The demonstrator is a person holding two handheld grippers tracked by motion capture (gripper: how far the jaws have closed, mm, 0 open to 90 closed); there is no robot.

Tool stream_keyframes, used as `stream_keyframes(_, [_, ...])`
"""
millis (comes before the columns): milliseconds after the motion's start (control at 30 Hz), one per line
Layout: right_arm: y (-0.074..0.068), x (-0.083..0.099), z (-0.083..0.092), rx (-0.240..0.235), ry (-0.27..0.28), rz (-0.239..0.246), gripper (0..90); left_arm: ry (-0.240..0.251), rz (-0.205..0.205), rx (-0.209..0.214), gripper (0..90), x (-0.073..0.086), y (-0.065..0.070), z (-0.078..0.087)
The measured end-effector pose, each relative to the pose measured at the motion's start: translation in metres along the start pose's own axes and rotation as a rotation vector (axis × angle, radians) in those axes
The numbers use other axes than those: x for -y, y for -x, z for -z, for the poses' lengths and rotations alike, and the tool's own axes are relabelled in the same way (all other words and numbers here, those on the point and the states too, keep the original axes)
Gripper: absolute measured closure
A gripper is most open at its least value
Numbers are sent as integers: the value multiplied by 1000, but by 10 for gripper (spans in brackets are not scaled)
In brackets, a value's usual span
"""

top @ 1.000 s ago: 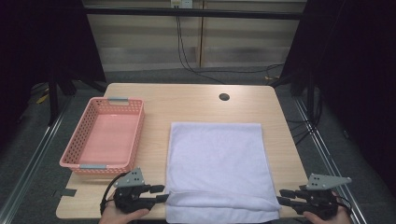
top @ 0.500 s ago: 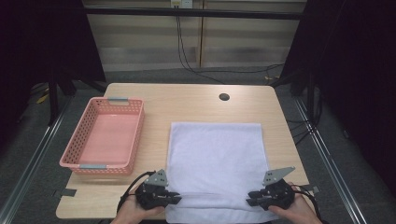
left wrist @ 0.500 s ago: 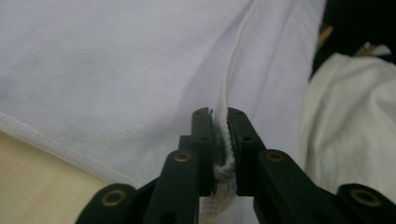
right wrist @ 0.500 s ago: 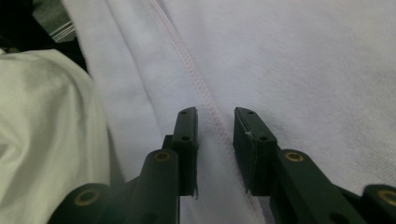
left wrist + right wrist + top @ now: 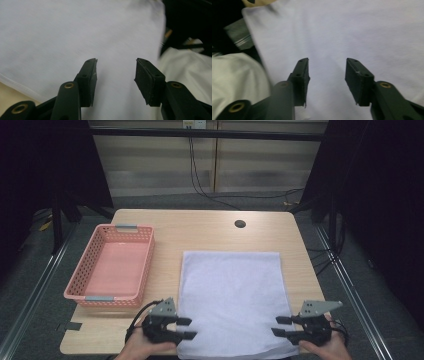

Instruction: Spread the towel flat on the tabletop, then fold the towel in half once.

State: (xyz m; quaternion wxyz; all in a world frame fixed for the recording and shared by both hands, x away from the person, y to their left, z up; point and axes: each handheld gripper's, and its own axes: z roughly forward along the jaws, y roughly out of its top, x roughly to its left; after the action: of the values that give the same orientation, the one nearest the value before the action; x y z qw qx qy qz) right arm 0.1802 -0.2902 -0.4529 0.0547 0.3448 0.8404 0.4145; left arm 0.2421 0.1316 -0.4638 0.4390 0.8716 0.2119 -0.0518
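- High view: a light wooden table (image 5: pixel 210 227) stands in a dark room with grey floor around it and cables hanging at the back wall. A white towel (image 5: pixel 231 295) lies flat on the table's near half, its near edge at the table's near edge.
- High view: the left gripper (image 5: pixel 184 328) sits at the towel's near left corner, pointing inward across the cloth, its tips over the towel's left edge. Its jaws stand apart and have just been opening; nothing is pinched between them.
- High view: the right gripper (image 5: pixel 279 326) sits at the towel's near right corner, pointing inward toward the left gripper, its jaws likewise parted and just opened, with nothing clamped.
- High view: a pink basket (image 5: pixel 142 235) lies beyond the left gripper, off the towel's left side, well apart from the right gripper.
- Left gripper view: the towel (image 5: pixel 75 32) spreads beneath and ahead of the two black jaws, which stand about half apart above the cloth without pinching it.
- Right gripper view: the towel (image 5: pixel 352 30) lies under and ahead of the jaws, also half apart, gripping nothing.
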Motion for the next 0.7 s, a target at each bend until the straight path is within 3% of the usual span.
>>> stream_keyframes(100, [17,-10,-11,22,5,-16,509,-9,68,-79,508,-17,-31,-16])
stream_keyframes(200, [39,-21,-24,59,-2,-21,493,-37,138,-94,532,-27,-55,-28])
stream_keyframes(233, [46,-25,-27,82,2,-26,488,-59,154,-128,510,-29,-64,-32])
stream_keyframes(300, [61,-31,-35,102,5,-44,485,-43,183,-155,509,-28,-73,-37])
stream_keyframes(333, [66,-34,-39,136,5,-42,471,-39,179,-161,499,-27,-77,-38])
stream_keyframes(400, [76,-38,-51,134,-11,-53,468,-45,165,-219,484,-26,-81,-39])
stream_keyframes(500, [87,-40,-68,153,-51,-61,460,-42,166,-236,487,-23,-85,-42])
stream_keyframes(567, [94,-40,-80,170,-75,-74,459,-34,143,-249,492,-23,-85,-44])
stream_keyframes(700, [98,-41,-85,182,-88,-66,492,-40,120,-269,581,-20,-85,-42])
